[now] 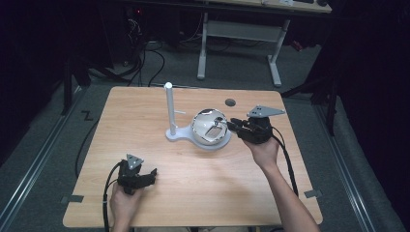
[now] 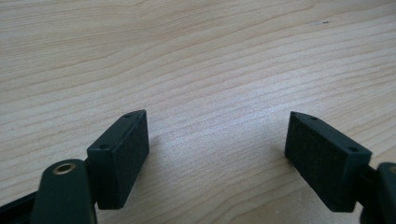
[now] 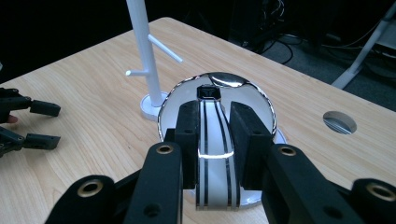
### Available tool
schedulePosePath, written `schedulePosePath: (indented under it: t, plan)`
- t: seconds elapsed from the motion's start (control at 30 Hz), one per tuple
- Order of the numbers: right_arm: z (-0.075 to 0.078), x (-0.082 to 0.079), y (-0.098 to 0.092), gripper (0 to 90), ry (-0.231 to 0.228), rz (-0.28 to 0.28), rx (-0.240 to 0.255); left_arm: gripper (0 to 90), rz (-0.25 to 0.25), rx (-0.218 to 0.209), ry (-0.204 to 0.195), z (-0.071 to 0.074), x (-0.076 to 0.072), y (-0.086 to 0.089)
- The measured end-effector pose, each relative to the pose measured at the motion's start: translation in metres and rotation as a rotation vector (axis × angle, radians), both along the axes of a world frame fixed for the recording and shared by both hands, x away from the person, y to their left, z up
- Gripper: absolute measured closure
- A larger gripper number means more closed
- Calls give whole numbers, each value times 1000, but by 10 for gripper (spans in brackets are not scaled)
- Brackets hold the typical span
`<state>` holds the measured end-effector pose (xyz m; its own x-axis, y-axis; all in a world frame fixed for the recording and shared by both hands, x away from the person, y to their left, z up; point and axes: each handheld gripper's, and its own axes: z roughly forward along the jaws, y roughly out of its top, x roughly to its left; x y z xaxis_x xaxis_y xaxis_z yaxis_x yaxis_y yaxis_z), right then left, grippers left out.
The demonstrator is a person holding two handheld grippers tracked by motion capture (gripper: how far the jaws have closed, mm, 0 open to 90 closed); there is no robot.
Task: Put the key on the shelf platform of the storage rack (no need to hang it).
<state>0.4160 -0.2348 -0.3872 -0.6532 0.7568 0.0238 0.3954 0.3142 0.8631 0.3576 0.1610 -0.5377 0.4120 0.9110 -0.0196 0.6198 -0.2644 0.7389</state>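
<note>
A mirror-bright metal mug sits on the round white base of a mug stand near the table's middle. In the right gripper view the mug has its shiny handle pointing at the camera. My right gripper is shut on that handle, a pad on each side. It reaches the mug from the right in the high view. At the front left my left gripper rests low over the wood, jaws wide apart with nothing between them.
The stand's white post carries short pegs and rises just left of the mug. A round hole is cut in the tabletop behind the mug. A desk frame and cables stand on the floor beyond the table's far edge.
</note>
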Motion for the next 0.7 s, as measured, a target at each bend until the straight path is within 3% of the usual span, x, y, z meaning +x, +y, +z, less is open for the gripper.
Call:
schedulePosePath:
  t: [0.7]
  plan:
    - [-21,18,12,745,58,-19,-40,221,0,-1,0,0,0,0]
